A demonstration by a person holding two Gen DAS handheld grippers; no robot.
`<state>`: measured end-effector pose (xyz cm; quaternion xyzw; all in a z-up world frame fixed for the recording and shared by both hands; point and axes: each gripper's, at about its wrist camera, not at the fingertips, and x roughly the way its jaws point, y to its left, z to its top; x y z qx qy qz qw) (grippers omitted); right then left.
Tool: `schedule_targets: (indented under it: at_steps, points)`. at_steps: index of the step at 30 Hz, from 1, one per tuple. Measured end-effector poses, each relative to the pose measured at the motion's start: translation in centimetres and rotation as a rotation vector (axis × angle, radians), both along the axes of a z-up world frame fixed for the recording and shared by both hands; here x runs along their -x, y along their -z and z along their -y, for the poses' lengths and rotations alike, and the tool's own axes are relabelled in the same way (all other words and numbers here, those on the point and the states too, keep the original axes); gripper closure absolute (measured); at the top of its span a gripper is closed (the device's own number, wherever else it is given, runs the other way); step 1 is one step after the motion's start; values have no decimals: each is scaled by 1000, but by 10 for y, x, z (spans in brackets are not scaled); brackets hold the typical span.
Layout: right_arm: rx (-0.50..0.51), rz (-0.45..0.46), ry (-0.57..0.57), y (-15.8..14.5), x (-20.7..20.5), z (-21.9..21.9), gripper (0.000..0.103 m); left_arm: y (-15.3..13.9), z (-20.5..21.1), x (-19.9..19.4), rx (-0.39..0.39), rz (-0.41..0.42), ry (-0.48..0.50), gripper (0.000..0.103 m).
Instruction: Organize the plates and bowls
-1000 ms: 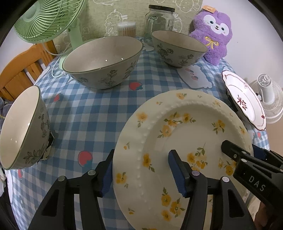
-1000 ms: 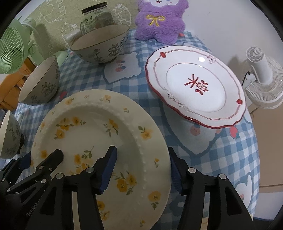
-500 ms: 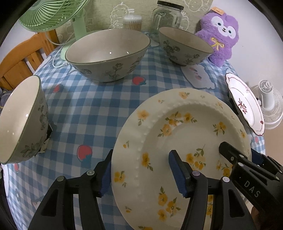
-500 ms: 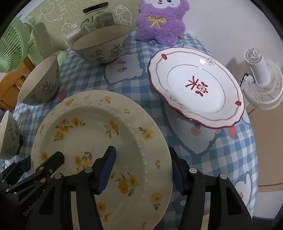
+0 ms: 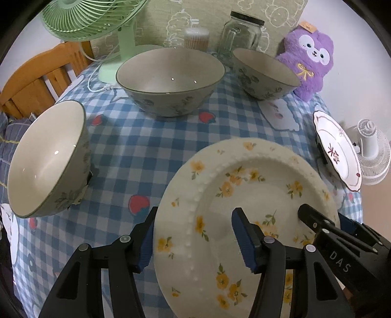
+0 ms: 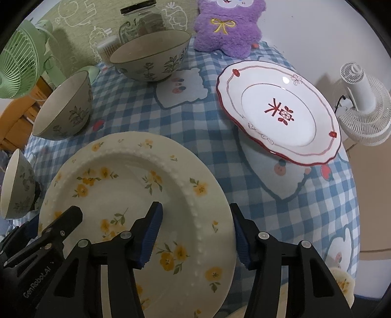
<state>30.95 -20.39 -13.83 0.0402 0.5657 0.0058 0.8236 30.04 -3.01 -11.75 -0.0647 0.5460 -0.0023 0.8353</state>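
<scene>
A cream plate with yellow flowers point(image 5: 244, 195) point(image 6: 127, 186) is held above the checked tablecloth. My left gripper point(image 5: 195, 237) straddles its left rim and my right gripper point(image 6: 195, 234) straddles its right rim, one finger over and one under; both are shut on it. A white plate with a red rim point(image 6: 278, 112) point(image 5: 337, 151) sits at the table's right edge. A large floral bowl point(image 5: 171, 78) and a smaller one point(image 5: 264, 73) stand at the back. A third bowl point(image 5: 48, 159) lies tilted at the left.
A green fan point(image 5: 97, 19), a glass jar point(image 5: 239, 34), a toothpick holder point(image 5: 196, 38) and a purple plush toy point(image 5: 310, 63) line the back. A white fan point(image 6: 361, 102) stands off the table at the right. A wooden chair point(image 5: 41, 78) is at the left.
Both grippers and the flowered plate have risen and tilted; the bowls and red-rimmed plate sit lower and farther in view. The grip on the plate is unchanged.
</scene>
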Motion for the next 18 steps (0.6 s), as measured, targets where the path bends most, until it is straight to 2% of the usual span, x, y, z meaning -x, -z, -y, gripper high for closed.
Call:
schedule_targets:
  at_steps: [18]
  points:
    - [22, 51, 81, -37, 19, -2, 45, -23, 0, 15, -5, 45, 102, 44]
